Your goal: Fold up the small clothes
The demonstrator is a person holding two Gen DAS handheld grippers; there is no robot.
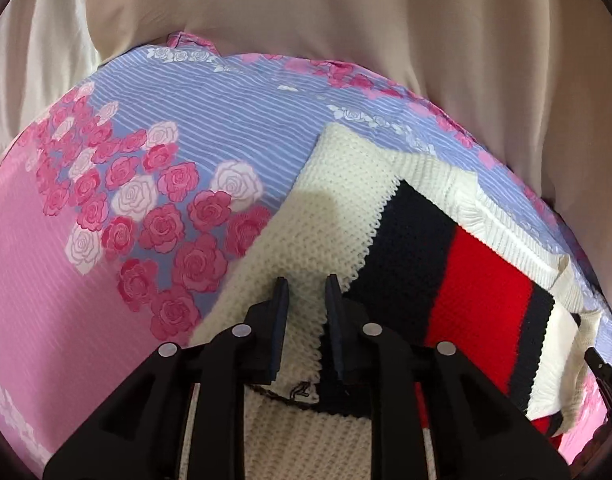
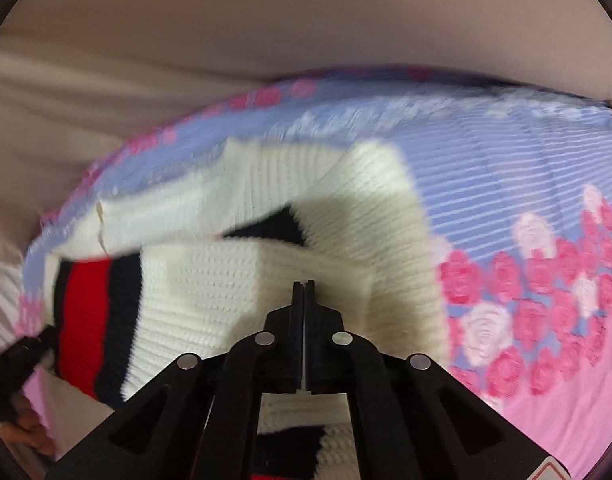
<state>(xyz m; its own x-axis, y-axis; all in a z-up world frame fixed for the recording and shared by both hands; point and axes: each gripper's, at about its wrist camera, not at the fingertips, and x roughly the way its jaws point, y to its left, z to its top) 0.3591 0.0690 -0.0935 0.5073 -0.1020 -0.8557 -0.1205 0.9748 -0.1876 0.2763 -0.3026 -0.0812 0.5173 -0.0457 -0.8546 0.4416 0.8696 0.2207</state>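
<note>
Cream knitted sweater with red and navy stripes is lying partly folded on the floral pink-and-blue bedsheet. Left gripper is hovering slightly spread, pinching nothing. Right gripper is pressed together over the knit; whether it is pinching cloth, cannot tell. Mid-fold; next likely calls for drawing the remaining flap across.

Chunky knit sweater — matt; smooth printed cotton bedsheet.
</note>
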